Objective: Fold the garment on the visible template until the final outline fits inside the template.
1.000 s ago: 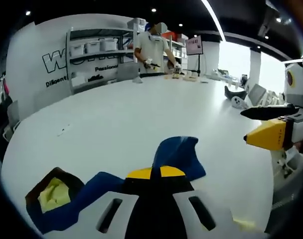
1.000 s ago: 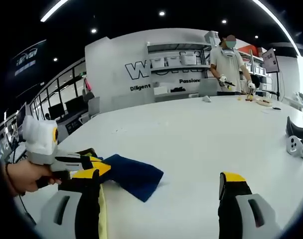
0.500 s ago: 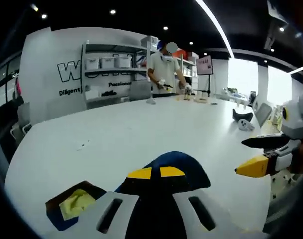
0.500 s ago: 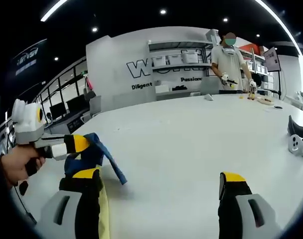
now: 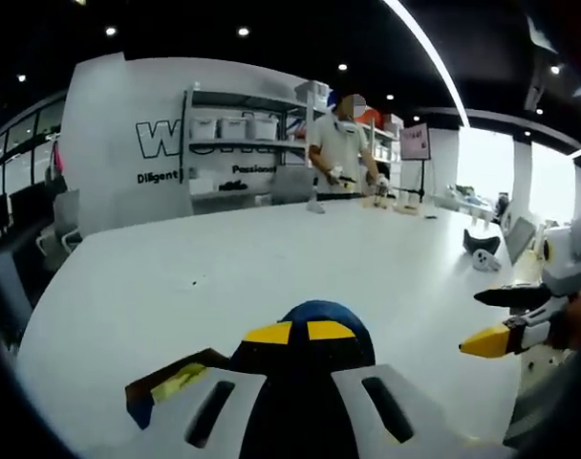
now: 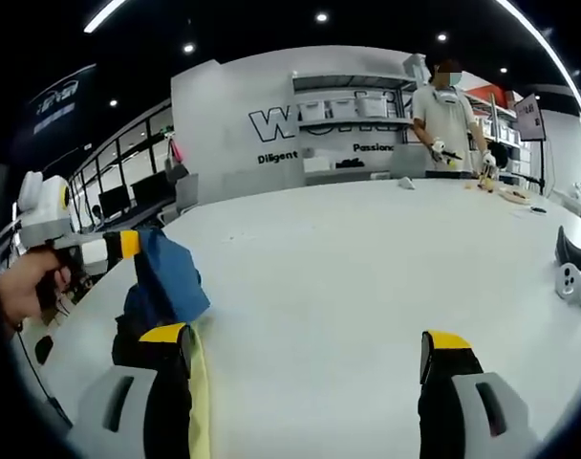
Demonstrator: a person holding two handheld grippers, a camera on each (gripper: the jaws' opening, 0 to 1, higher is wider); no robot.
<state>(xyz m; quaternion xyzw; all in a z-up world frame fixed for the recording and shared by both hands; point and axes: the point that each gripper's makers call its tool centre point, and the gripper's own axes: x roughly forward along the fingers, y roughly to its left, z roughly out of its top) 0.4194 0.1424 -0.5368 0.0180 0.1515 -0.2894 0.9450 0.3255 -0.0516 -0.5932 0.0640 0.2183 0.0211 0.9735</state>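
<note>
My left gripper (image 5: 290, 332) is shut on a dark blue garment (image 5: 318, 315), whose cloth bulges just past the yellow jaw tips. In the right gripper view the left gripper (image 6: 126, 245) holds that garment (image 6: 166, 282) up so it hangs bunched above the white table (image 6: 367, 249). A yellow sheet with a dark edge (image 5: 178, 381) lies low on the left under the cloth, and a yellow strip (image 6: 198, 387) runs beside my right gripper's left jaw. My right gripper (image 6: 305, 342) stands open with nothing between its jaws. It also enters the left gripper view as the right gripper (image 5: 477, 322).
The big white table (image 5: 224, 258) stretches away. A person (image 6: 447, 120) works with tools at its far end, before shelves of bins (image 5: 228, 134). A small grey and black stand (image 6: 570, 273) sits near the right edge. A hand (image 6: 28, 282) holds the left gripper.
The left gripper has lifted the blue garment off the table, so it went from lying spread to hanging bunched. The right gripper stayed open and almost still.
</note>
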